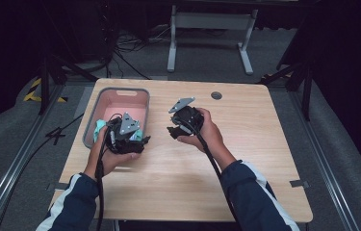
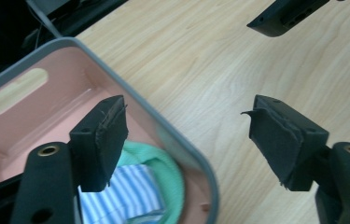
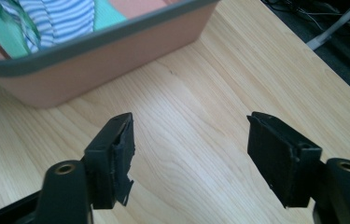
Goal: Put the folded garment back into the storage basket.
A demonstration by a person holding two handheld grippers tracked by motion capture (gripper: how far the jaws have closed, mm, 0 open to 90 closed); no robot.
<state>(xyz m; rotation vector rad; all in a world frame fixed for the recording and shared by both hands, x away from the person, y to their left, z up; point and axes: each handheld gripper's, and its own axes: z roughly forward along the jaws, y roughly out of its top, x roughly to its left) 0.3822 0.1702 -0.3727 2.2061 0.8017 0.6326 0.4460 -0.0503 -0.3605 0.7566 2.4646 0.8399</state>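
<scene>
Lying in the bin [image 2: 182,144], the cloth [image 2: 135,186] looks dropped off: left tool [image 2: 191,140] and right tool [image 3: 189,154] gape empty above the worktop [image 1: 245,144]

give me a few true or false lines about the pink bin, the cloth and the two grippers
1. The striped cloth lies inside the pink bin. True.
2. The left gripper is clamped on the cloth. False: its fingers stand apart with nothing between them.
3. The right gripper is over bare table, beside the bin. True.
4. The bin sits at the table's right edge. False: it sits at the left.
5. The right gripper holds a cloth. False: it is open and holds nothing.
</scene>
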